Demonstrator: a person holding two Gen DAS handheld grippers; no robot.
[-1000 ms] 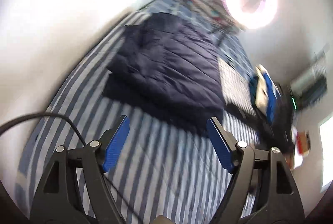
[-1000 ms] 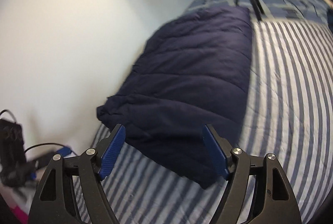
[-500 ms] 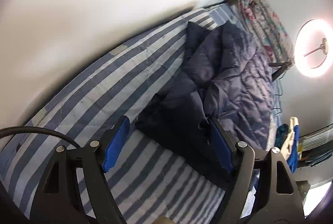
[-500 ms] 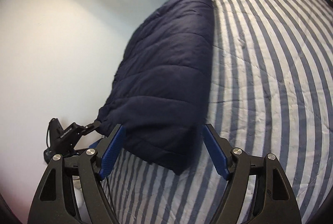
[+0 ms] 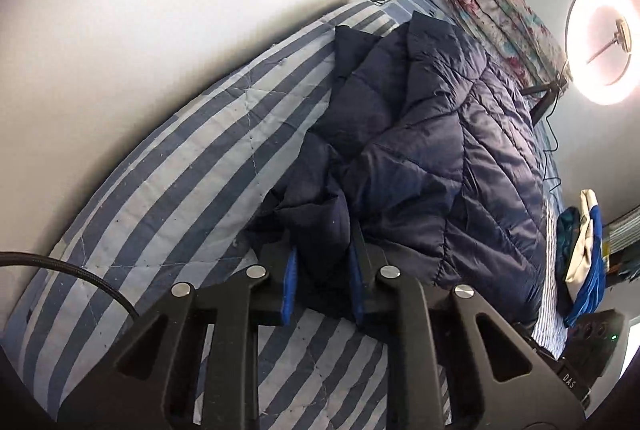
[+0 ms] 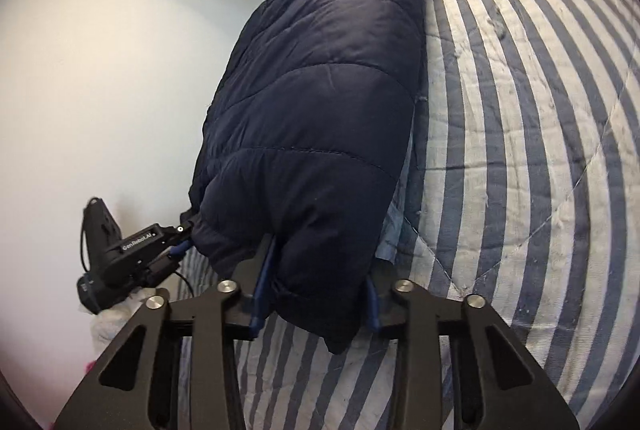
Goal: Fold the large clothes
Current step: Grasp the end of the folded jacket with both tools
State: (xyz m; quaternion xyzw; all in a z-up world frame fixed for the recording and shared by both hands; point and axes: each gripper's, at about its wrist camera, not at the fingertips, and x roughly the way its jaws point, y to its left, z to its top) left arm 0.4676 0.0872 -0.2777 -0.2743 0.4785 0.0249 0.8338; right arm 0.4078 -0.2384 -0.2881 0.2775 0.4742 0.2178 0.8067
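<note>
A dark navy quilted puffer jacket lies along the blue-and-white striped bed cover, next to the white wall. My left gripper is shut on a bunched corner of the jacket at its near end. In the right wrist view the same jacket stretches away along the wall, and my right gripper is shut on its thick near corner. The left gripper also shows there, clamped on the jacket's other near corner by the wall.
A folded floral quilt lies at the far end of the bed. A lit ring light stands on a stand behind it. Blue and white clothes and a black device sit at the right. The striped cover spreads to the right.
Both grippers were open and short of the jacket. They moved in to its near corners and closed on the fabric.
</note>
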